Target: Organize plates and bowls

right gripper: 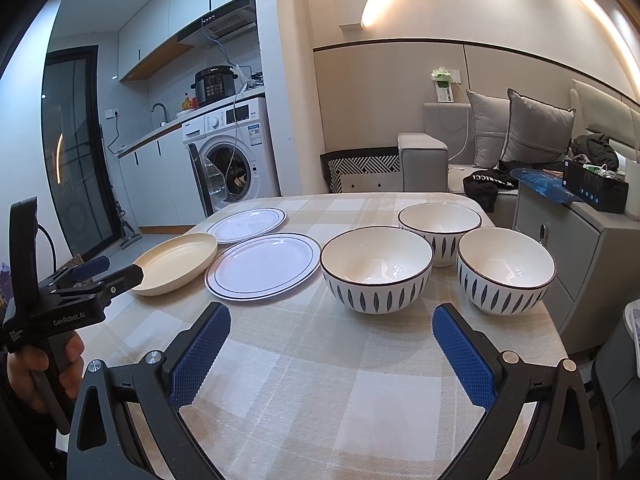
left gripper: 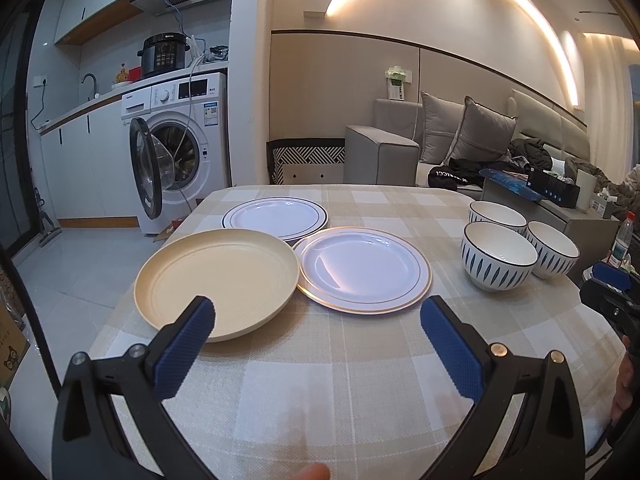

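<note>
On the checked tablecloth (left gripper: 320, 380) lie a cream plate (left gripper: 218, 280), a gold-rimmed white plate (left gripper: 364, 270) beside it and a dark-rimmed white plate (left gripper: 276, 218) behind. Three white bowls with blue leaf marks (left gripper: 498, 256) (left gripper: 496, 214) (left gripper: 552, 248) cluster at the right. My left gripper (left gripper: 316, 312) hangs open just short of the plates, its left finger over the cream plate's near rim. In the right wrist view my right gripper (right gripper: 332, 316) is open in front of the nearest bowl (right gripper: 376, 268), holding nothing. The left gripper (right gripper: 120, 270) shows there by the cream plate (right gripper: 176, 262).
A washing machine (left gripper: 176, 152) with its door open stands beyond the table's far left corner. A grey sofa (left gripper: 400, 152) lies behind the table, and a grey cabinet (right gripper: 568, 248) sits close to its right edge. A water bottle (left gripper: 622, 240) stands at the right.
</note>
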The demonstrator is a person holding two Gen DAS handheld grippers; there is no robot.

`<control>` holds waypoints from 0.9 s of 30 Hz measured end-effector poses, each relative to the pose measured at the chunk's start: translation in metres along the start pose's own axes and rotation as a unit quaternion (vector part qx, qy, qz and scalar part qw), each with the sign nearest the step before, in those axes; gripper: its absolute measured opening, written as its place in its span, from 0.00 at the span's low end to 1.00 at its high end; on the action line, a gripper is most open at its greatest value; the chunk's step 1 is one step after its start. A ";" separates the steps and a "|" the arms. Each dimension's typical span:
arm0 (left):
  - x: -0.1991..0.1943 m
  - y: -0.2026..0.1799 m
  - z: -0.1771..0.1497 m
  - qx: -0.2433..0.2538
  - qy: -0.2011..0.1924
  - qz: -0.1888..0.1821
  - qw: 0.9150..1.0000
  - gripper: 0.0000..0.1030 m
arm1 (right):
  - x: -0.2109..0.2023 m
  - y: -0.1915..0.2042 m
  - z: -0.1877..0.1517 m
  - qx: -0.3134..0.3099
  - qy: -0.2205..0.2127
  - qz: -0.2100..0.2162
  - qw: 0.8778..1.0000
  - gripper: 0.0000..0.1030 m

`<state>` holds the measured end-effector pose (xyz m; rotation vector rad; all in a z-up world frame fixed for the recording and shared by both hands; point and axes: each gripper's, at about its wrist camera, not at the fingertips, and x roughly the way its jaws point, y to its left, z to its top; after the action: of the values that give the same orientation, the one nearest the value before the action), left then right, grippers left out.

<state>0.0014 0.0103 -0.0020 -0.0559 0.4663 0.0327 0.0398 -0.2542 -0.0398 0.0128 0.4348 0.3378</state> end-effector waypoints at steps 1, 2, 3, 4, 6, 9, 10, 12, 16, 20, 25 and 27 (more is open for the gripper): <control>0.000 0.000 0.000 0.001 -0.002 -0.002 1.000 1.00 | 0.000 0.000 0.000 -0.002 -0.001 -0.001 1.000 1.00; 0.000 -0.001 0.000 0.002 -0.003 -0.003 1.000 1.00 | 0.000 -0.001 0.000 -0.003 -0.003 -0.001 1.000 1.00; 0.000 -0.001 -0.001 0.003 -0.005 -0.002 1.000 1.00 | 0.000 -0.001 -0.001 -0.005 -0.004 -0.002 1.000 1.00; 0.000 -0.001 -0.001 0.004 -0.007 -0.002 1.000 1.00 | 0.000 -0.001 -0.001 -0.006 -0.005 -0.001 1.000 1.00; -0.001 -0.001 -0.002 0.002 -0.012 -0.005 1.000 1.00 | 0.001 0.000 -0.002 -0.010 -0.006 -0.002 1.000 1.00; -0.001 -0.001 -0.002 -0.002 -0.015 -0.006 1.000 1.00 | 0.002 0.001 -0.003 -0.012 -0.004 -0.001 1.000 1.00; -0.001 0.000 -0.002 -0.002 -0.016 -0.004 1.000 1.00 | 0.001 0.000 -0.003 -0.012 -0.005 0.000 1.000 1.00; -0.001 0.000 -0.001 0.000 -0.017 0.000 1.000 1.00 | 0.001 0.001 -0.003 -0.013 -0.007 0.002 1.000 1.00; 0.000 0.001 -0.001 -0.001 -0.011 -0.004 1.000 1.00 | 0.000 0.002 -0.001 -0.013 -0.008 0.005 1.000 1.00; -0.001 0.002 -0.002 0.004 -0.010 -0.004 1.000 1.00 | 0.002 0.002 0.000 -0.013 -0.004 0.004 1.000 1.00; -0.003 0.005 -0.002 0.002 -0.012 -0.008 1.000 1.00 | 0.004 0.002 0.002 -0.010 -0.005 0.001 1.000 1.00; -0.005 0.006 -0.001 0.003 -0.013 -0.007 1.000 1.00 | 0.005 0.002 0.004 -0.010 -0.002 0.001 1.000 1.00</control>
<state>-0.0043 0.0163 -0.0008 -0.0522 0.4403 0.0172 0.0450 -0.2503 -0.0375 -0.0064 0.4280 0.3433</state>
